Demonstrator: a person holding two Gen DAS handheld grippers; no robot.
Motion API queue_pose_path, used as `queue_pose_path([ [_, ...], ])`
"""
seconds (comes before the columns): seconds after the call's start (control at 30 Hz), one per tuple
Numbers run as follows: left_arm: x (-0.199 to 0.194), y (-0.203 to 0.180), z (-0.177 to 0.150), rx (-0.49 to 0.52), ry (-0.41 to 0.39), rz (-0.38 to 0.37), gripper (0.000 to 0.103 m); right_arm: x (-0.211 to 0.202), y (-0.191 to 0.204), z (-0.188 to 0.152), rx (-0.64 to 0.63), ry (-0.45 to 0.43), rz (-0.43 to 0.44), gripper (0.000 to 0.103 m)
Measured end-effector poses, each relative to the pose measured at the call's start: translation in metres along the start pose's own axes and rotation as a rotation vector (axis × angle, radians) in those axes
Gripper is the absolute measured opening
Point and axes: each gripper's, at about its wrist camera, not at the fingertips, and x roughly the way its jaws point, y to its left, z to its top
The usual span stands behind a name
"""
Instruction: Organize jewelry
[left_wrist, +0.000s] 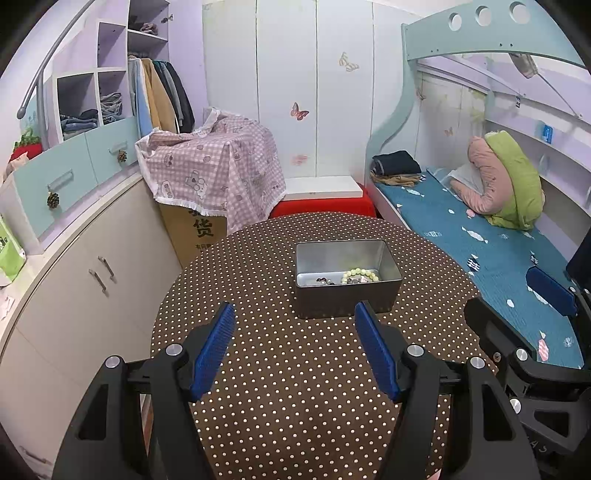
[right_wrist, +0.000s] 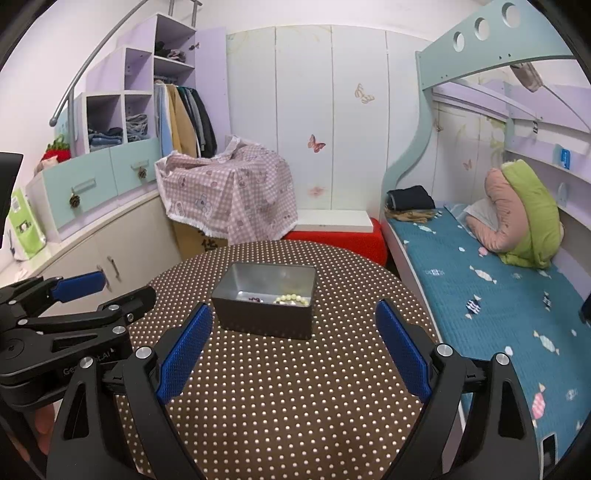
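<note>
In the left wrist view, the left gripper is held above the near part of the round table, its blue-padded fingers spread wide with nothing between them. The metal tin stands toward the far edge of the table, and a pale bead bracelet is seen inside it against the near wall, with smaller dark jewelry just beside it on the left. No loose pieces are seen on the tablecloth. In the right wrist view, the right gripper is likewise held wide and empty over the near part of the table, with the tin ahead of it, slightly left of centre, and the bracelet lying in its near right corner. The collecting step is judged to be largely complete. Should further arranging be required, a descent into the tin with narrowed fingers would be called for.
</note>
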Motion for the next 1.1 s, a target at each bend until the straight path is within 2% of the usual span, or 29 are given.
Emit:
queue_pose_path([
  [1.1, 0.0059, 0.0, 0.0024, -0.001, 0.007, 0.002, 0.065, 0.0048, -0.0041, 0.0073, -0.009, 0.006, -0.015, 0.087],
])
